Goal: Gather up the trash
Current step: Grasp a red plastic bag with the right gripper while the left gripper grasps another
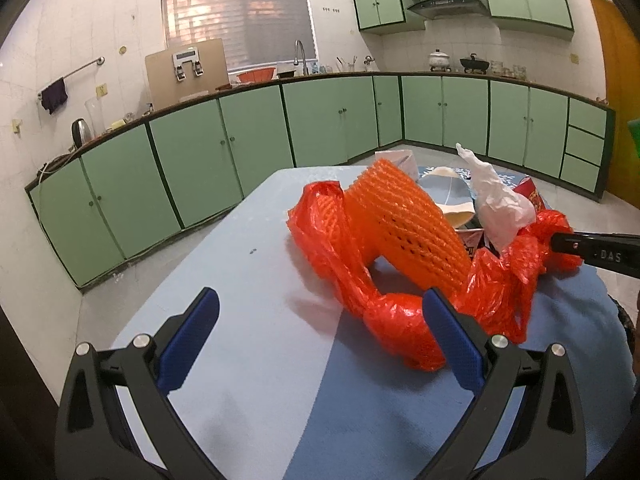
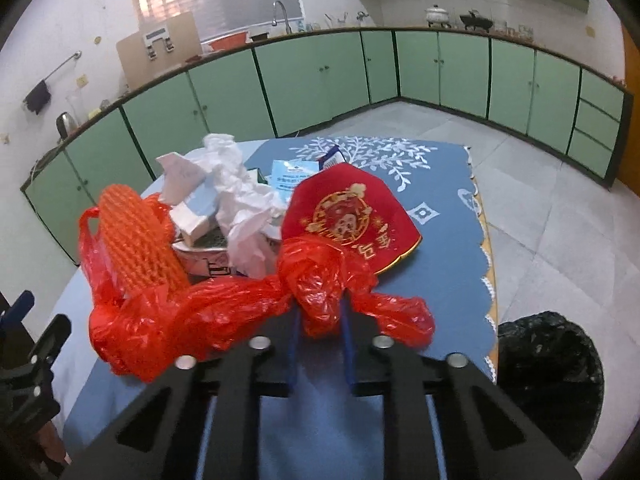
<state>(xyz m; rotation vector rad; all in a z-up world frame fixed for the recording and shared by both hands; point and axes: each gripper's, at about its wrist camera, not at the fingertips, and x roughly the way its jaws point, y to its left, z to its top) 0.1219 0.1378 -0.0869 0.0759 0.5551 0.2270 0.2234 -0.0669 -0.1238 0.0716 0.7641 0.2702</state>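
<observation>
A red plastic bag [image 1: 384, 312] [image 2: 208, 312] lies open on the blue table, holding an orange foam net [image 1: 404, 224] [image 2: 136, 240], crumpled white paper [image 1: 496, 200] [image 2: 244, 208], cartons [image 2: 200, 216] and a red packet with gold print [image 2: 348, 212]. My left gripper [image 1: 320, 320] is open, its blue fingers [image 1: 452, 336] beside the bag's near handle. My right gripper [image 2: 320, 320] is shut on the bag's right handle, red plastic bunched between its pads; it shows in the left wrist view [image 1: 592, 252] at the bag's far edge.
The table carries a blue cloth with a white leaf pattern [image 2: 400, 152]. A bin with a black liner [image 2: 548, 380] stands on the floor at the table's right. Green kitchen cabinets [image 1: 320, 120] run along the walls beyond.
</observation>
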